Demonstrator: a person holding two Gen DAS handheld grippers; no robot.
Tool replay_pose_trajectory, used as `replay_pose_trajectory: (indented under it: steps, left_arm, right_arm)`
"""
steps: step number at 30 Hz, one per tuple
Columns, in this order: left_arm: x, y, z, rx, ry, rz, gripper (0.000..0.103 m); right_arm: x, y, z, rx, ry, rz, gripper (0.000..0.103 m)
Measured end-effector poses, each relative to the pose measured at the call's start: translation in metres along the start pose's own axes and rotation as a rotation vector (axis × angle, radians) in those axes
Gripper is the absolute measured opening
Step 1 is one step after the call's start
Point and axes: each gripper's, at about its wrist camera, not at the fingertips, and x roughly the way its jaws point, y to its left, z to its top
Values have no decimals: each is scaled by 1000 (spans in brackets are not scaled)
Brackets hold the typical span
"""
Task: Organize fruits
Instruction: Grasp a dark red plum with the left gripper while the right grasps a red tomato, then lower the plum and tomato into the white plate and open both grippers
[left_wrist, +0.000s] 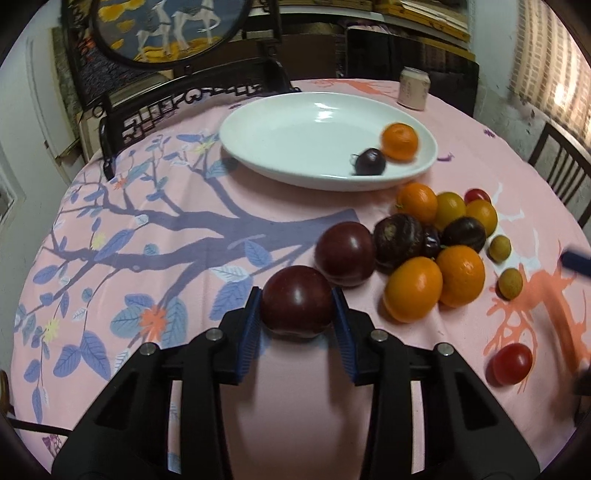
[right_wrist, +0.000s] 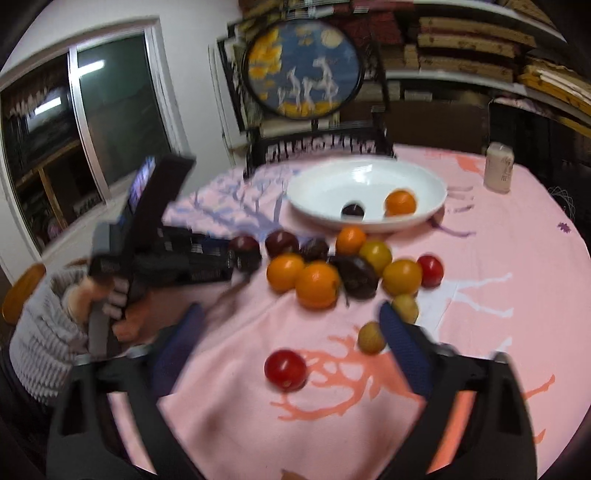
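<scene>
My left gripper (left_wrist: 297, 306) is shut on a dark red plum (left_wrist: 297, 301) just above the pink tablecloth; it also shows in the right wrist view (right_wrist: 243, 253). A second plum (left_wrist: 345, 253) lies beside it. A pile of oranges (left_wrist: 413, 293), dark fruits and small yellow fruits (left_wrist: 448, 208) sits to the right. The white oval plate (left_wrist: 295, 140) holds an orange (left_wrist: 399, 141) and a small dark fruit (left_wrist: 369, 161). My right gripper (right_wrist: 291, 325) is open and empty above a red tomato (right_wrist: 285, 370) and a small yellow-green fruit (right_wrist: 370, 336).
A pale drink can (left_wrist: 413, 88) stands behind the plate at the far table edge. Dark wooden chairs (left_wrist: 147, 114) ring the round table. A round framed picture (right_wrist: 304, 70) stands behind. Another red tomato (right_wrist: 430, 270) lies at the pile's right.
</scene>
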Motion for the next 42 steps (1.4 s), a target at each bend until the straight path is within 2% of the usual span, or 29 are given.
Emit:
replay_pose_trajectory:
  steps: [3, 8, 10, 11, 17, 20, 24, 29, 32, 33, 34, 36, 39, 41, 42]
  left_arm:
    - [2, 0, 0, -2, 9, 4, 38]
    - [3, -4, -1, 20, 14, 7, 38]
    - [5, -5, -1, 24, 20, 8, 38]
    - [5, -5, -2, 26, 22, 8, 38]
    - [2, -13, -2, 54, 12, -2, 38]
    - [-12, -13, 8, 52, -39, -16, 38]
    - [-18, -11, 37, 38, -82, -19, 38]
    - [13, 2, 89, -27, -58, -15, 38]
    - [38, 10, 110, -63, -29, -4, 39]
    - [47, 14, 115, -89, -24, -5, 43]
    - [52, 17, 117, -113, -27, -11, 54]
    - [54, 22, 117, -146, -46, -31, 66]
    - [50, 23, 114, -123, -62, -38, 69]
    - [46, 20, 110, -102, -68, -19, 73]
    - [43, 17, 106, -82, -73, 8, 78]
  right_arm:
    - [18, 4, -7, 0, 123, -6, 66]
    - [29, 3, -11, 8, 189, -21, 47]
    - [32, 2, -12, 12, 206, -27, 33]
    - [33, 2, -13, 7, 210, -32, 32]
    - [27, 0, -11, -3, 187, -27, 31]
    - [20, -11, 8, 12, 139, -58, 31]
    - [20, -35, 56, 56, 43, -103, 31]
    - [57, -65, 115, 111, -18, -168, 31]
    - [95, -85, 133, 165, -1, -172, 31]
    - [107, -89, 134, 181, -3, -164, 32]
    - [111, -91, 133, 188, -9, -165, 39]
    - [110, -90, 131, 160, -32, -166, 50]
    - [92, -88, 127, 140, -101, -193, 61]
    - [85, -91, 124, 148, -106, -178, 61]
    - [82, -92, 121, 152, -103, -181, 63]
